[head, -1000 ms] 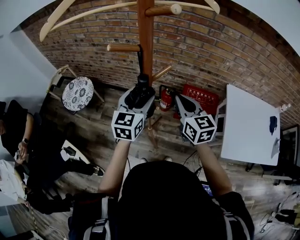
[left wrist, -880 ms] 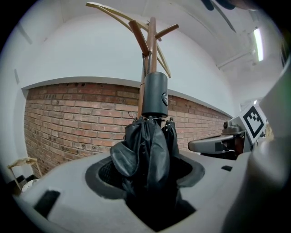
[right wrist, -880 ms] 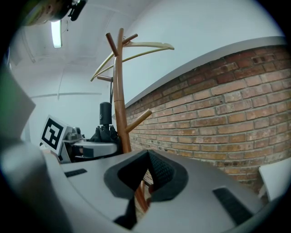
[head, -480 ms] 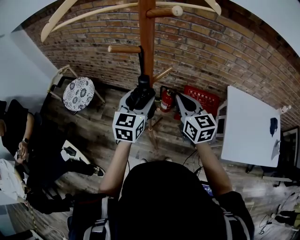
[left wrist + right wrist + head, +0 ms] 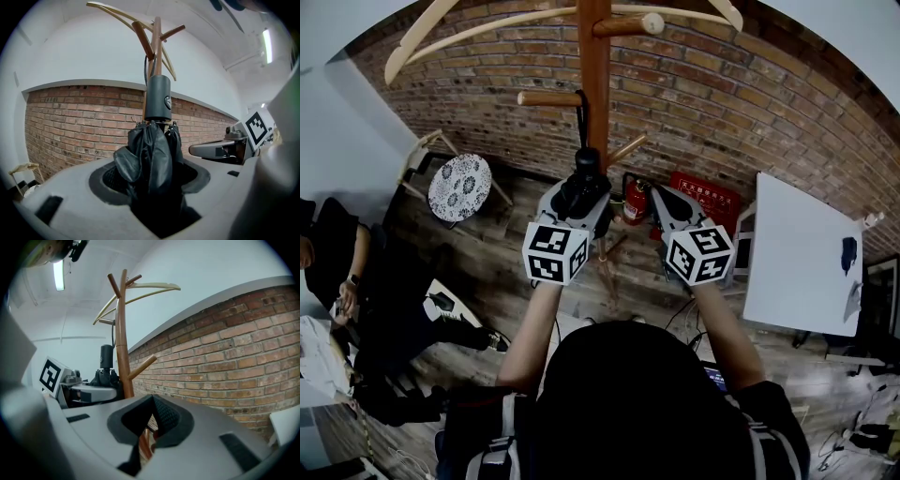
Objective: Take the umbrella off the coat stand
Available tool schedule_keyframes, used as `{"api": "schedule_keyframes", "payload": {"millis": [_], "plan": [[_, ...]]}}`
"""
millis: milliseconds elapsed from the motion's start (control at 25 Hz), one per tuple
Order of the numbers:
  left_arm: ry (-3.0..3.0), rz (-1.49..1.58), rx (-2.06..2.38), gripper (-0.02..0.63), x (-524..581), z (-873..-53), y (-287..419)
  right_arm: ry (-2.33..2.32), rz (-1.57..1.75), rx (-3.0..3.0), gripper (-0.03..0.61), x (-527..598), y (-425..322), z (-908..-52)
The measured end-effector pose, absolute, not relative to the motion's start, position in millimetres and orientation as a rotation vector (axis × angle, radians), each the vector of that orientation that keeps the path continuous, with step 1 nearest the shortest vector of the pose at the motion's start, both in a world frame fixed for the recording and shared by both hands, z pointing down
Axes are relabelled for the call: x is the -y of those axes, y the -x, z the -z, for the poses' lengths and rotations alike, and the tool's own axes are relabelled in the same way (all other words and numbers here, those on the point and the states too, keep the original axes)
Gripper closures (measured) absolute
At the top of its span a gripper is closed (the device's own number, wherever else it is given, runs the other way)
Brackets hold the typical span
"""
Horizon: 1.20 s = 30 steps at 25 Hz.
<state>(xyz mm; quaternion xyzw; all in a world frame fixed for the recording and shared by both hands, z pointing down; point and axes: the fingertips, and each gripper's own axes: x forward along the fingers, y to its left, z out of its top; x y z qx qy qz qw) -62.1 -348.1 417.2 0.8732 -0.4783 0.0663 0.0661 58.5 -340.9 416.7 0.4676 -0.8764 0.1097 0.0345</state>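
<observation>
Firstly, the left claw (image 5: 151, 180) is clenched on the folded black umbrella (image 5: 149, 150), and the fabric fills the gap between its jaws. Just beside it, the right claw (image 5: 151, 414) is closed with nothing inside. Further up, the umbrella hangs by its strap from a peg (image 5: 546, 97) of the wooden coat stand (image 5: 592, 56), close to the pole. Behind the stand is a brick wall (image 5: 712, 103).

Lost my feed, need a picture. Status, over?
Left tool shut on umbrella. Right tool shut, empty. Strap not yet off peg; stand pole close behind.
</observation>
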Motion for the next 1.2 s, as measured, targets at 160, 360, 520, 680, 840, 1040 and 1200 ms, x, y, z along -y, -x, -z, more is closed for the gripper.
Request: {"api": "schedule_keyframes", "payload": {"millis": [160,360,520,680,840,1040,1200], "plan": [[-2.634,-0.182,1.459,0.337,347,-411,65,-1.429,-0.342,2.705,0.551,341,-57,-414],[-2.634,-0.161,1.497,0.337,344,-401,72,-1.416,-0.334,2.721,0.551,341,-55,-410],[-2.629,-0.142,1.529,0.337,340,-394,80,-1.410,-0.332,2.732,0.551,341,-52,-407],[-2.625,-0.127,1.542,0.337,337,-388,85,-1.403,-0.337,2.735,0.551,339,-51,-407],[-2.623,-0.107,1.562,0.337,335,-380,90,-1.398,-0.331,2.742,0.551,338,-49,-403],[-2.610,-0.079,1.582,0.337,331,-373,95,-1.388,-0.321,2.751,0.551,335,-46,-398],[-2.604,-0.064,1.598,0.337,326,-370,99,-1.377,-0.311,2.761,0.551,333,-43,-395]]}}
